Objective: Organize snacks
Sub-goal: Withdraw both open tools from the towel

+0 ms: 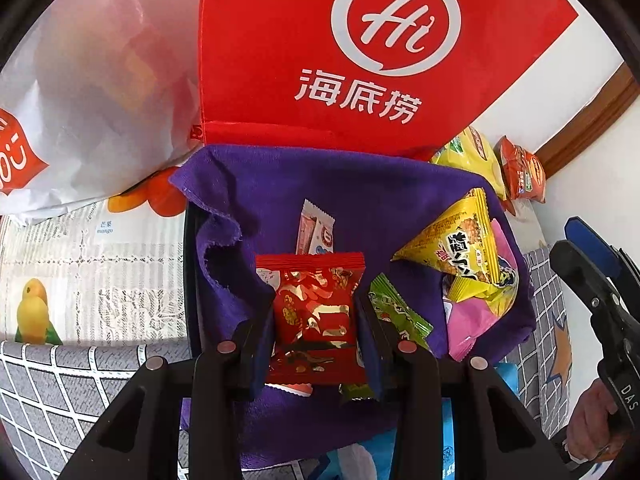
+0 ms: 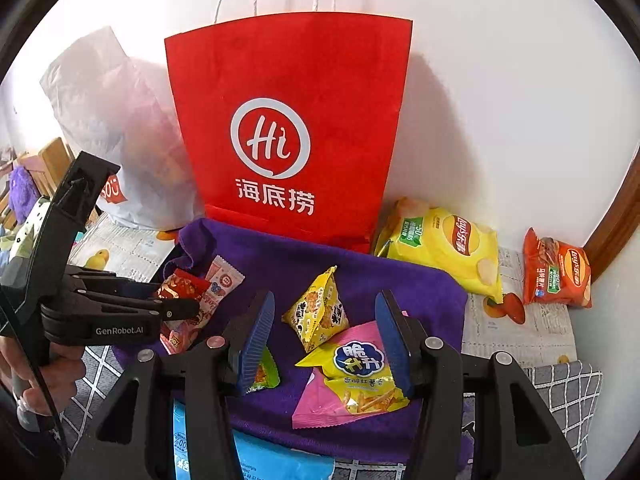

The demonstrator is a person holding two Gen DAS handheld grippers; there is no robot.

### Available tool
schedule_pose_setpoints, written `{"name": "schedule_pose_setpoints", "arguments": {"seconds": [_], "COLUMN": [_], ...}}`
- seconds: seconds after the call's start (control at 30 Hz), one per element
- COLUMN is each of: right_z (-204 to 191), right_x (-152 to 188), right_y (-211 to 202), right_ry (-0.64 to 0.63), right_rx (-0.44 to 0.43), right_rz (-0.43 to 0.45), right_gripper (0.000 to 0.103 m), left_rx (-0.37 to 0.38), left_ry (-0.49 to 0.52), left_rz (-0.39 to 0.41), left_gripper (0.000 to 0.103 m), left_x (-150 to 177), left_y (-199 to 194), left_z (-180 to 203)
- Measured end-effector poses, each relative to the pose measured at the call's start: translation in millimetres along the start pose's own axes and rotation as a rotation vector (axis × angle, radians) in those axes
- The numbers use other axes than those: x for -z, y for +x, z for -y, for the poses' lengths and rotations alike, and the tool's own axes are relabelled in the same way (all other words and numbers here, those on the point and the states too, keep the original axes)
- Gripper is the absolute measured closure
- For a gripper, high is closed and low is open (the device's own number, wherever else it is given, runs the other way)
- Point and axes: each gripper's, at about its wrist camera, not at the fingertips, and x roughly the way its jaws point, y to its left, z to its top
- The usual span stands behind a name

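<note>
My left gripper [image 1: 313, 322] is shut on a red foil snack packet [image 1: 316, 280], held just above a purple cloth [image 1: 360, 200] strewn with snacks. From the right wrist view, the same gripper [image 2: 178, 296] and red packet [image 2: 182, 282] sit over the cloth's left part [image 2: 320, 264]. My right gripper [image 2: 325, 342] hangs open above the cloth. A yellow pyramid packet [image 2: 316, 312], a yellow crisp packet [image 2: 360, 372] and a pink packet [image 2: 320, 404] lie below it, untouched. A green packet [image 1: 400, 312] and a pink-white packet [image 1: 316, 232] lie beside the red one.
A red paper bag [image 2: 288, 120] stands against the wall behind the cloth, a white plastic bag [image 2: 112, 120] to its left. A yellow chips bag [image 2: 444, 248] and an orange chips bag [image 2: 556, 272] lie at the right. A blue packet [image 2: 256, 460] lies near the front.
</note>
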Motion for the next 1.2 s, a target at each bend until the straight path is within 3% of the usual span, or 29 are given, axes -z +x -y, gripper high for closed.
{"name": "schedule_pose_setpoints", "arguments": {"seconds": [0.4, 0.8, 1.2], "right_z": [5, 7, 9], "right_x": [-1, -1, 38], "right_y": [-8, -32, -77], "right_ry": [0.032, 0.100, 0.164], "right_rx": [0.024, 0.028, 0.065], "right_rz": [0.012, 0.062, 0.051], "right_gripper": [0.051, 0.049, 0.045], "left_rx": [-0.012, 0.020, 0.057], "left_ry": [0.006, 0.022, 0.073], "left_rz": [-0.010, 0.105, 0.227], "left_gripper": [0.060, 0.056, 0.056], "left_x": [-1, 0, 10], "left_y": [-6, -59, -112], "left_z": [9, 14, 29]}}
